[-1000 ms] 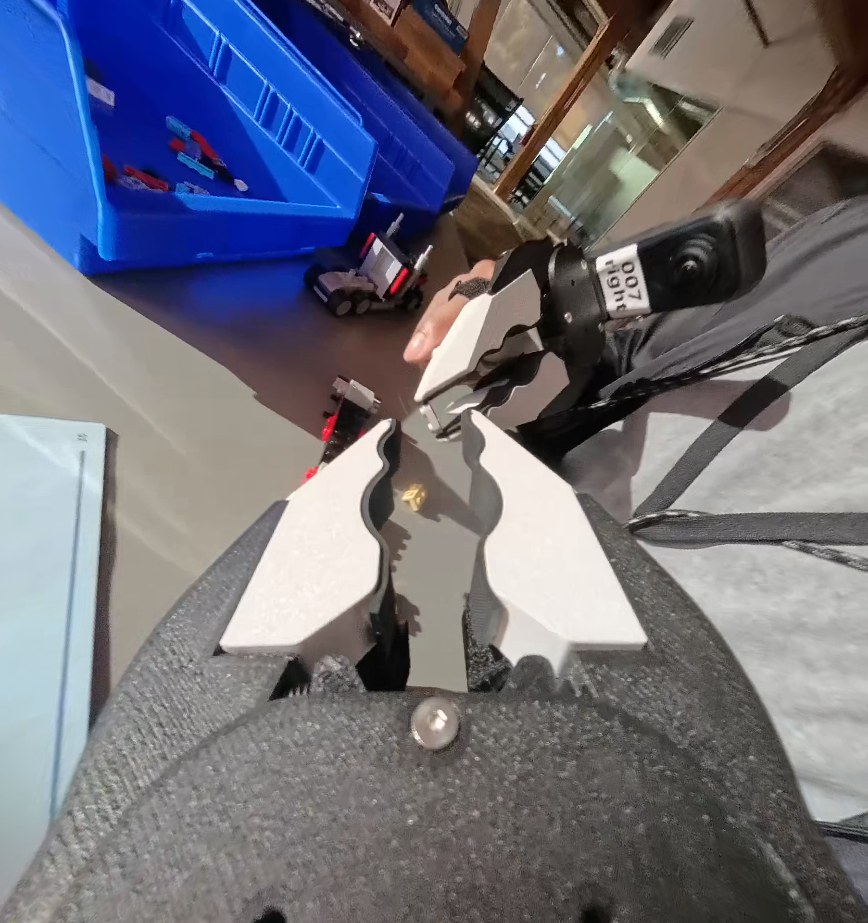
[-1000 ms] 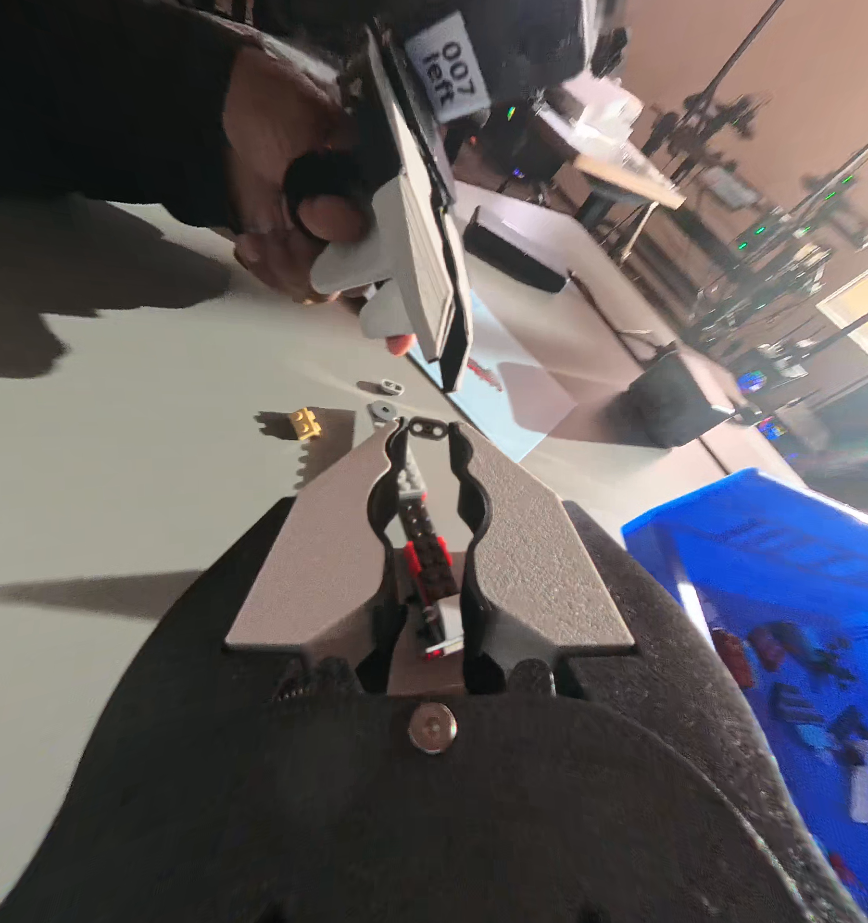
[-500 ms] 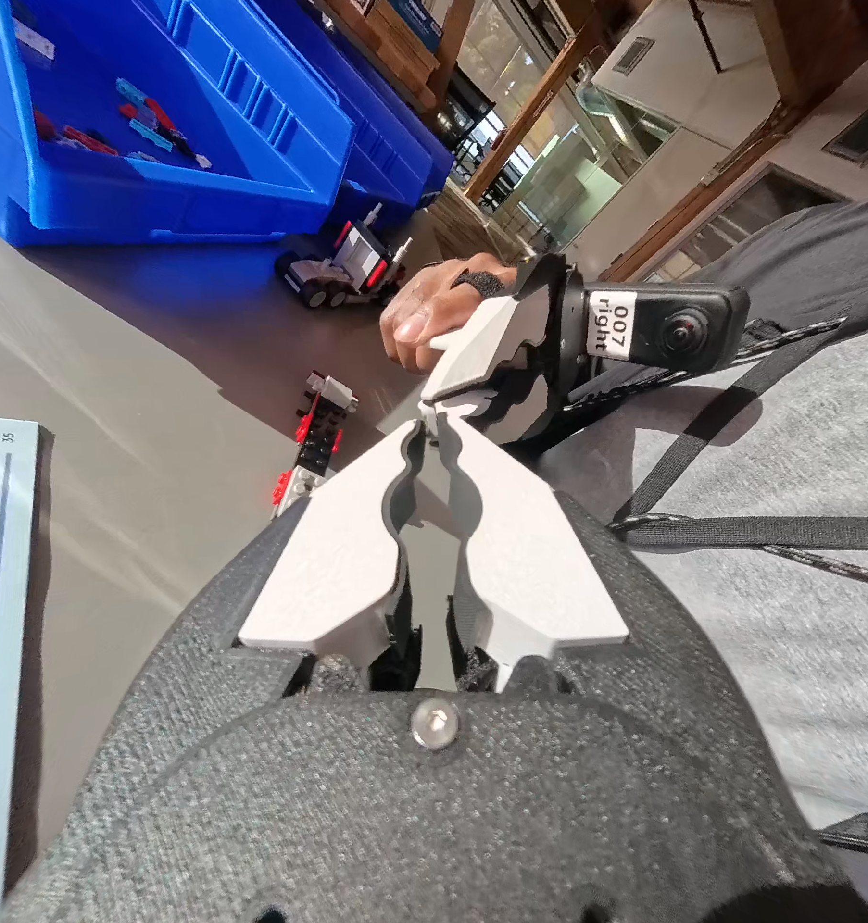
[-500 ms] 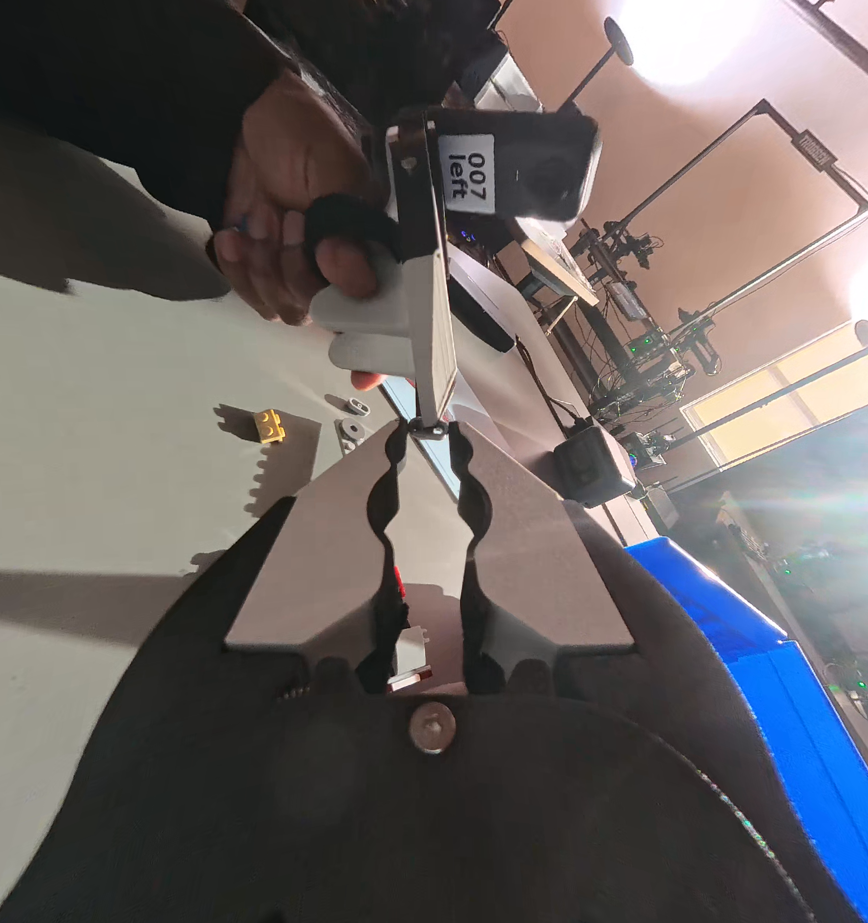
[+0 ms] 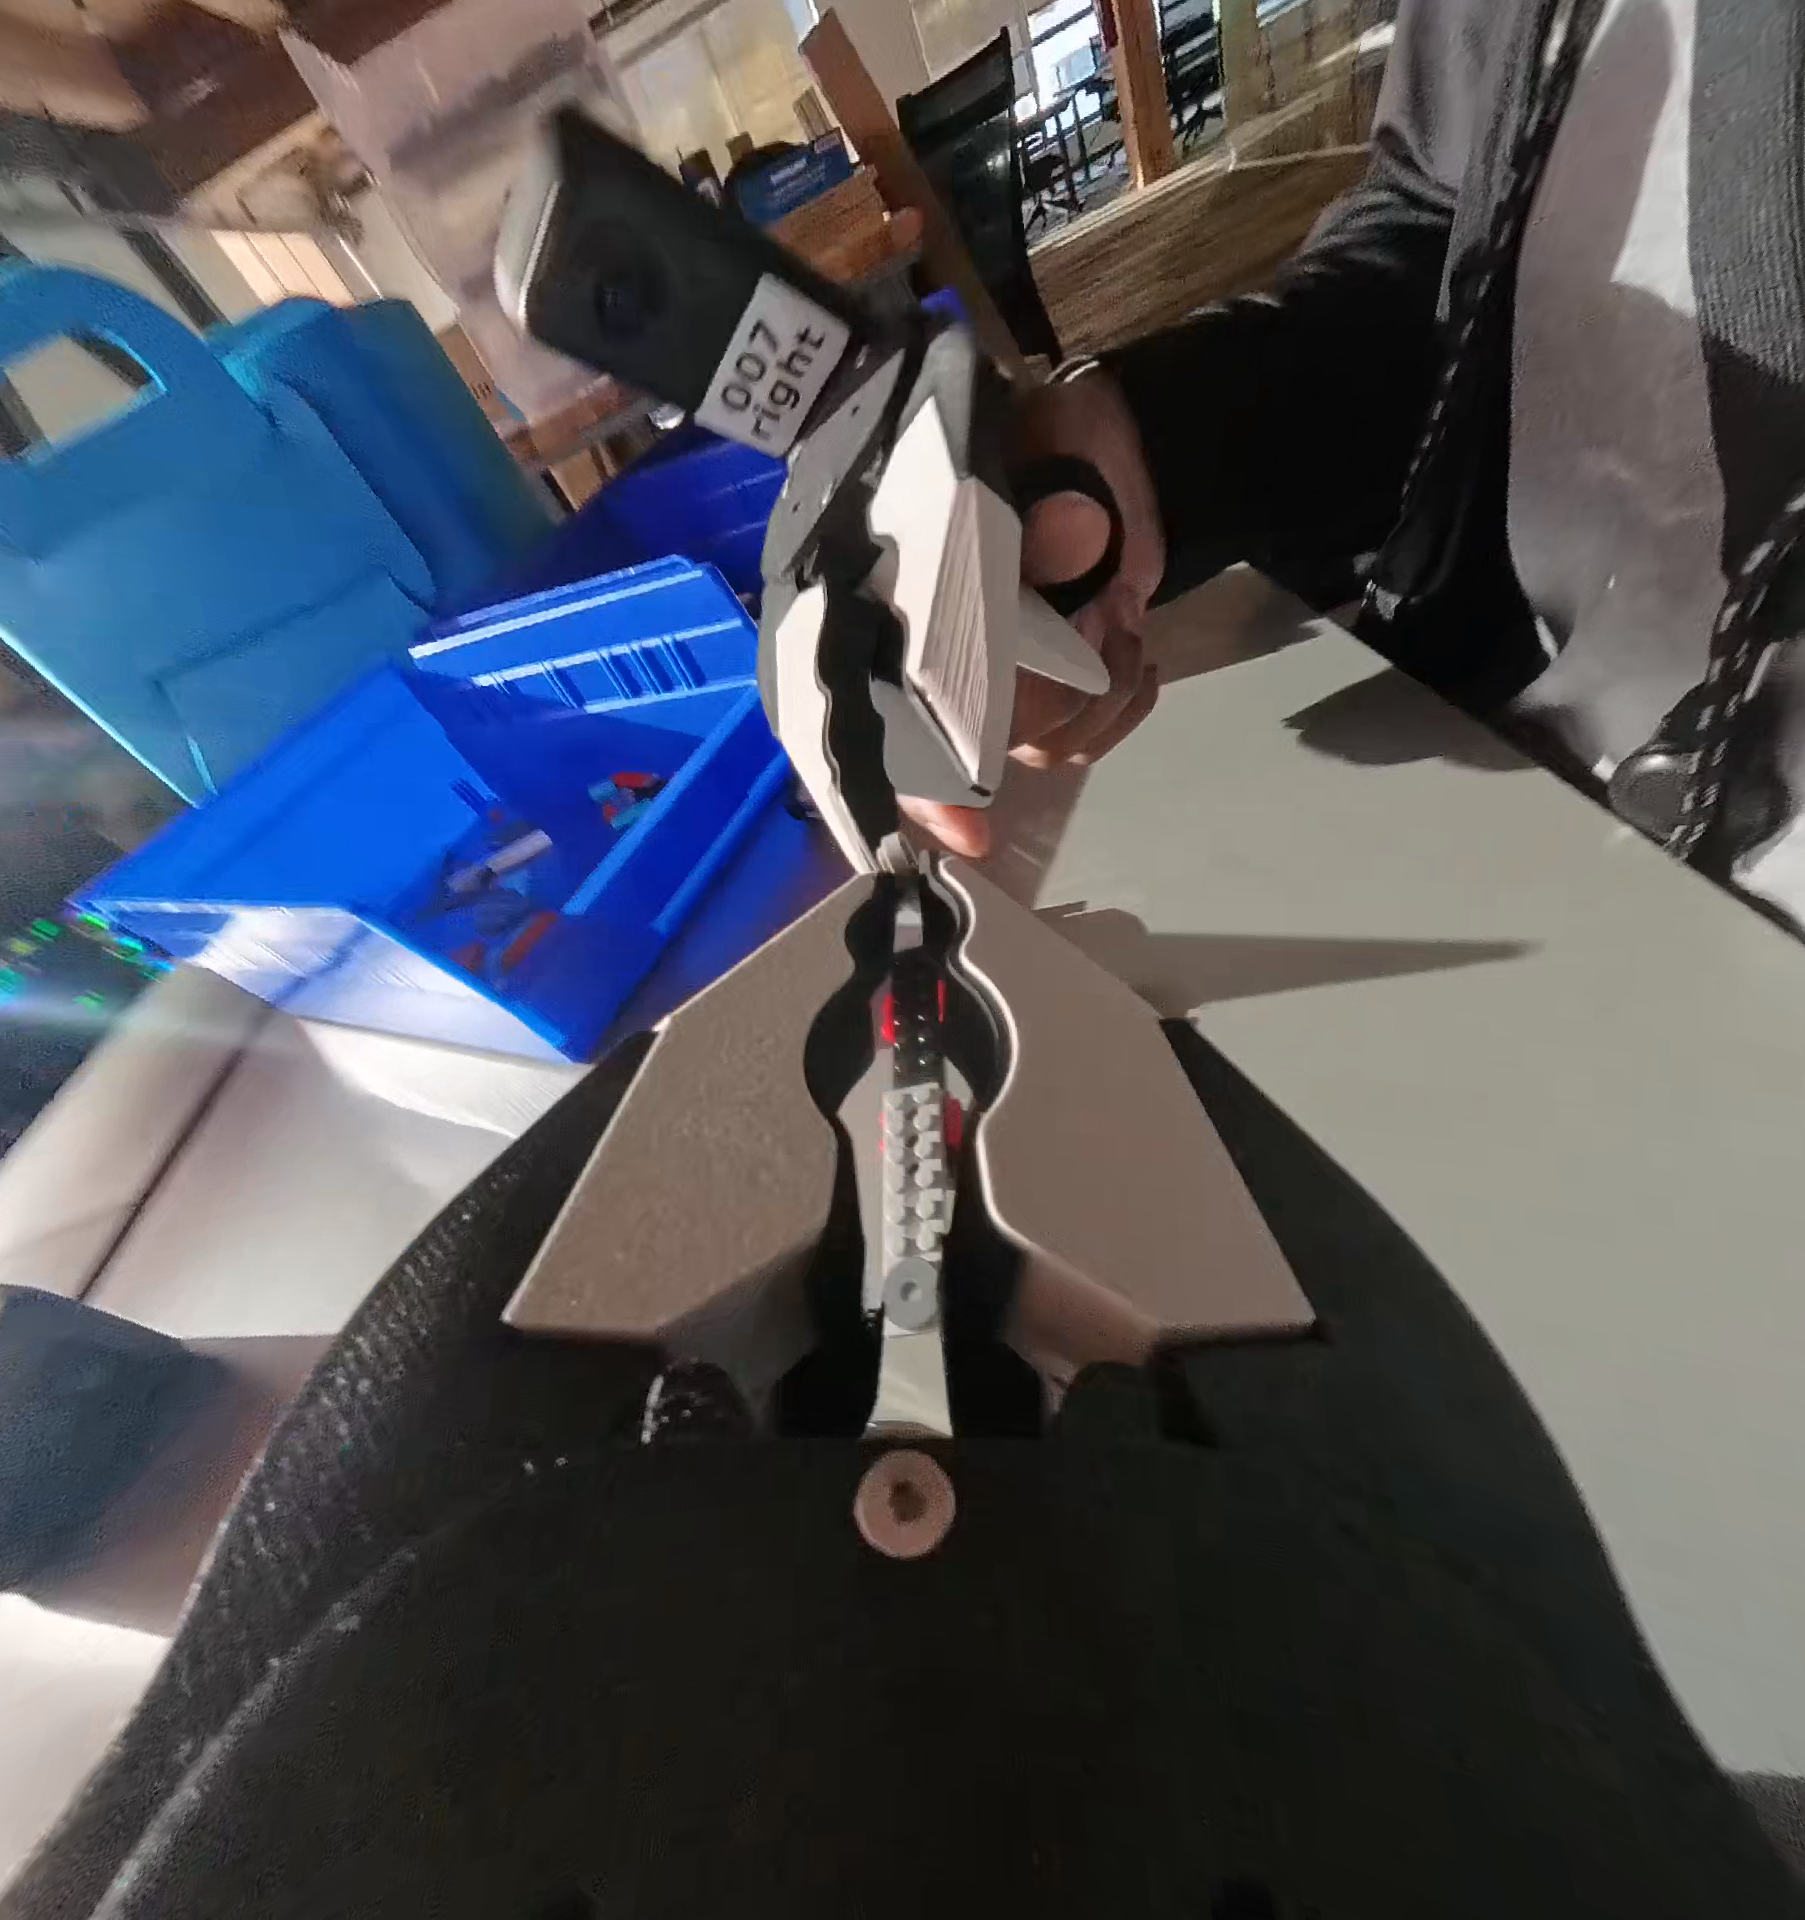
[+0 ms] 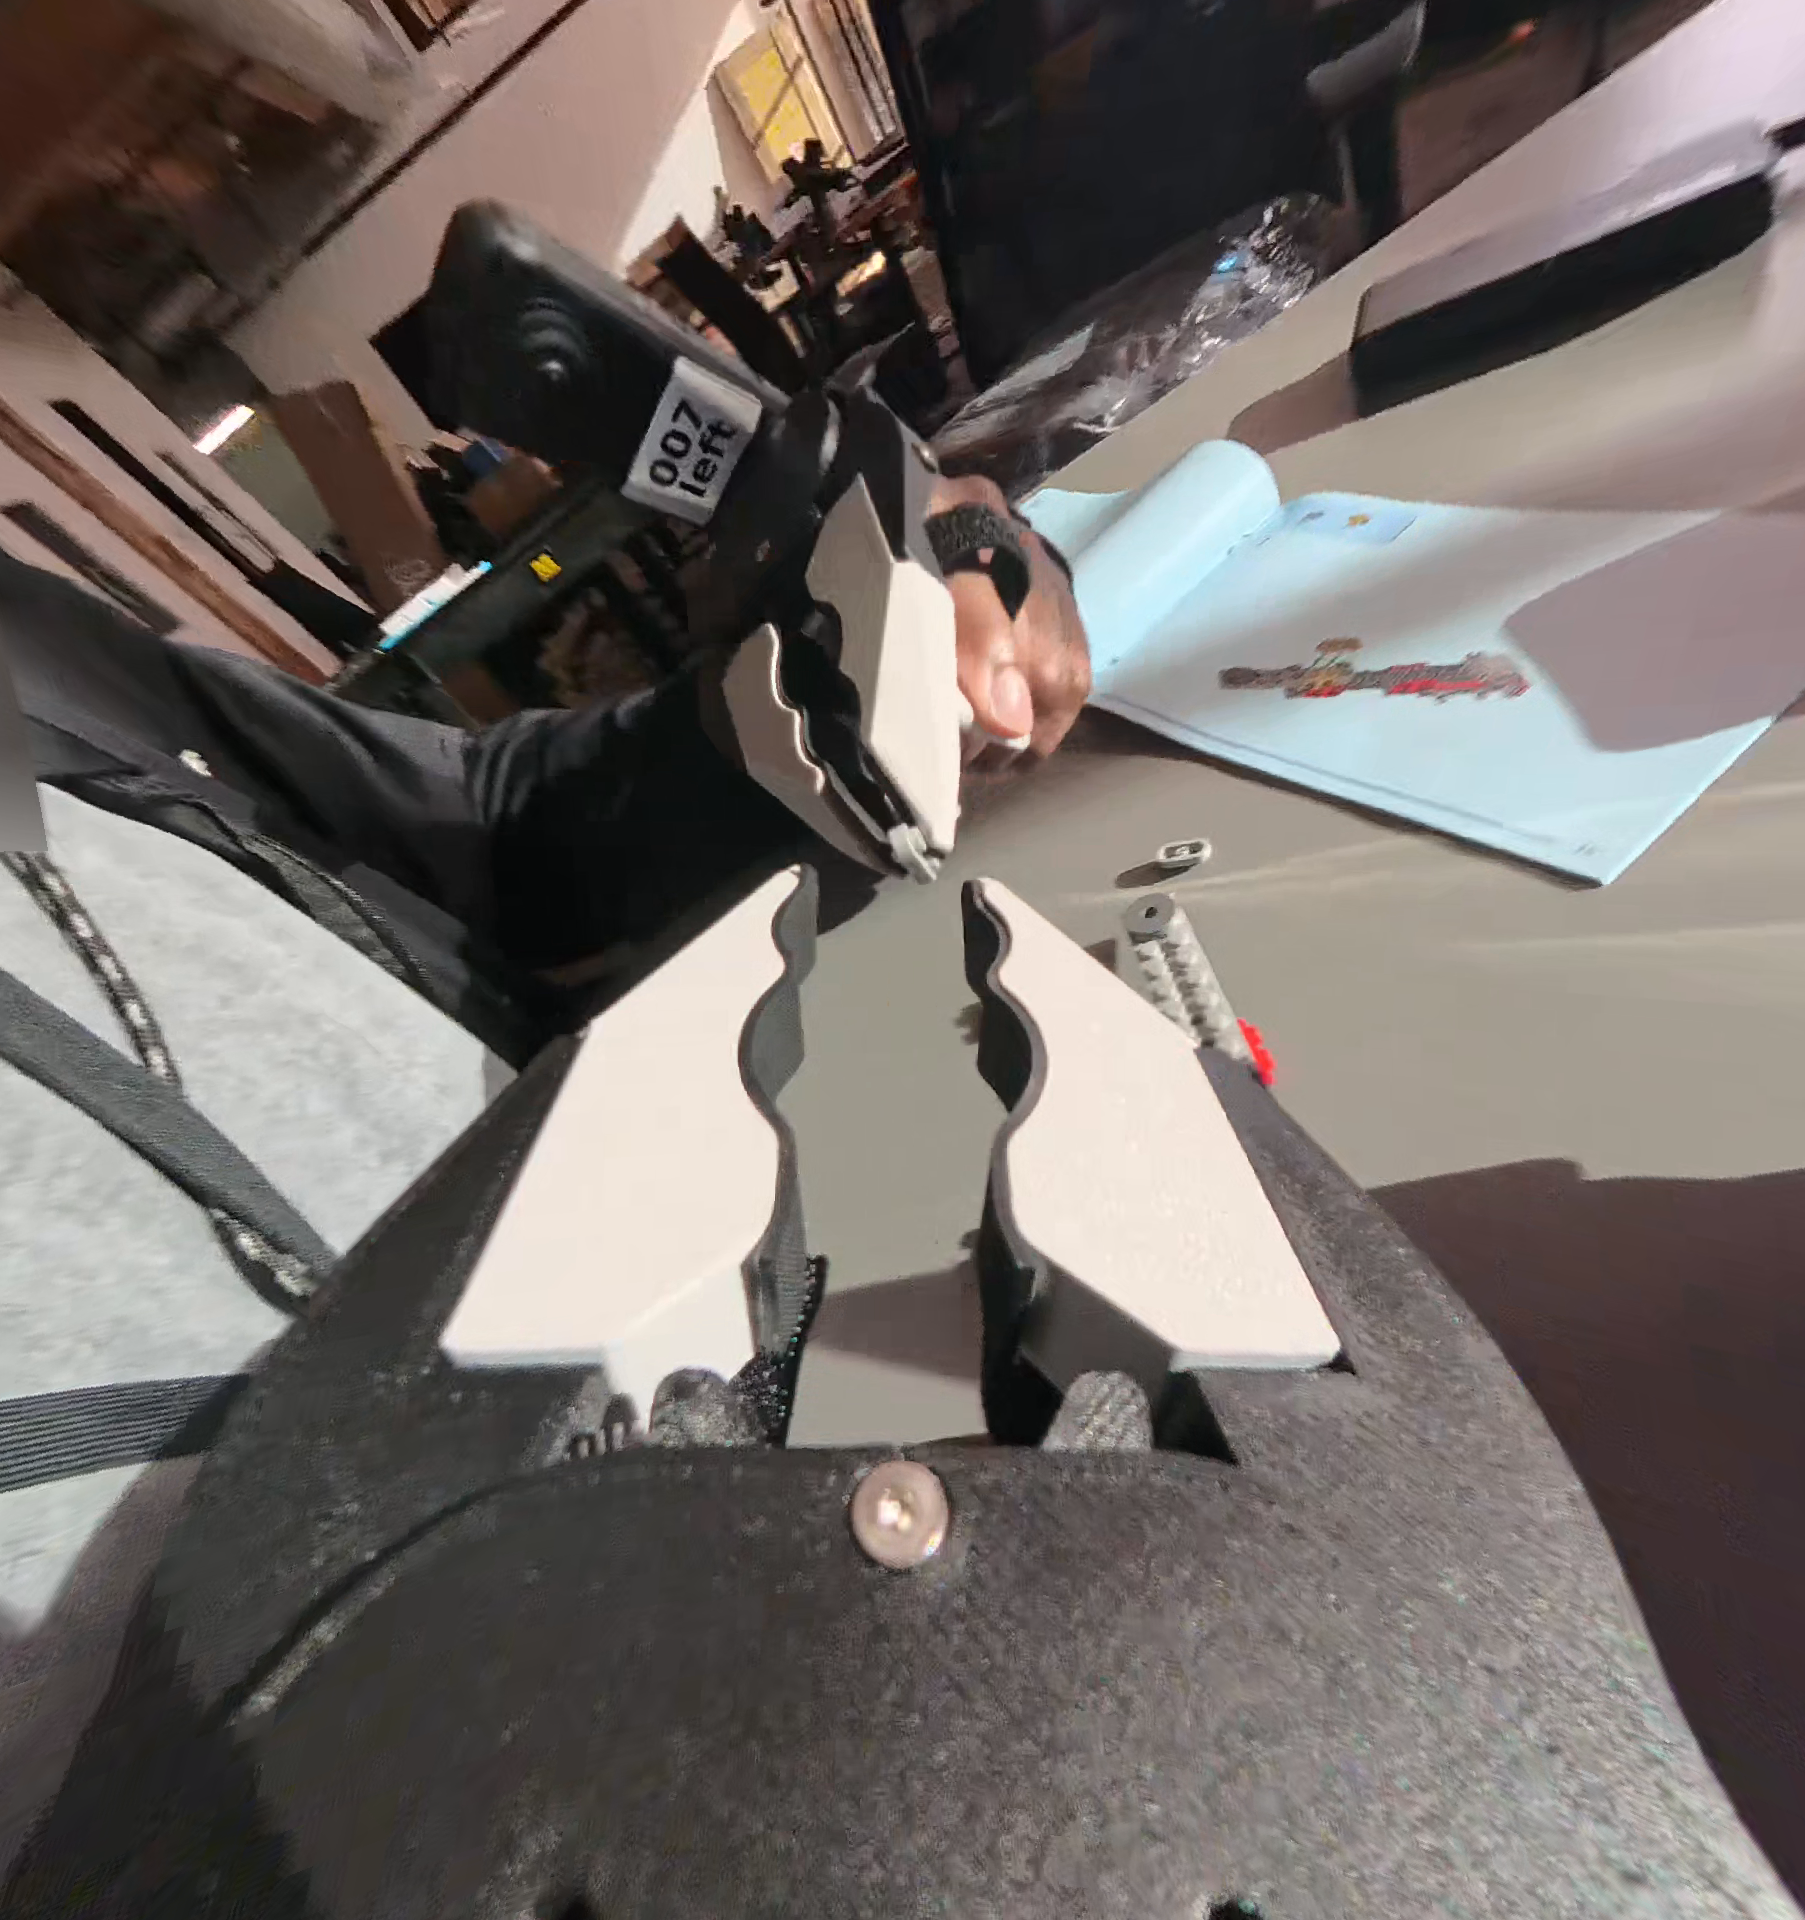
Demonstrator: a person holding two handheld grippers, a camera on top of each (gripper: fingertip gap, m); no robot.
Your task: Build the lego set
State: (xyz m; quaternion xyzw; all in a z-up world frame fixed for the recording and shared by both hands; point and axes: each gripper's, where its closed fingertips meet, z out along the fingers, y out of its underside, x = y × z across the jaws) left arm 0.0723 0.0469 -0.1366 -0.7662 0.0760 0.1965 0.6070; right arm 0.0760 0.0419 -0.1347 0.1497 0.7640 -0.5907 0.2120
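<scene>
My left gripper (image 5: 906,883) is shut on a small grey lego piece (image 5: 896,854) pinched at its tips. In the right wrist view the left gripper (image 6: 908,831) holds that piece (image 6: 919,847) just above the table. My right gripper (image 6: 885,888) is open and empty, its tips just short of the piece; in the left wrist view it (image 5: 882,836) comes down from above. A long grey, black and red lego assembly (image 5: 913,1143) lies on the table under my left fingers; in the right wrist view it (image 6: 1178,977) lies to the right of my right gripper.
A blue bin (image 5: 285,935) with several loose pieces stands to the left, with more blue bins (image 5: 181,520) behind it. A light blue instruction booklet (image 6: 1397,582) lies open, a small grey part (image 6: 1184,852) in front of it. A black box (image 6: 1563,270) stands farther back. The person's torso is close. Both grippers' tips are close together, under 4 cm apart.
My right gripper has opened and let go of the small grey piece. My left gripper has shut on it and now holds it alone. Both grippers have swung round over the table.
</scene>
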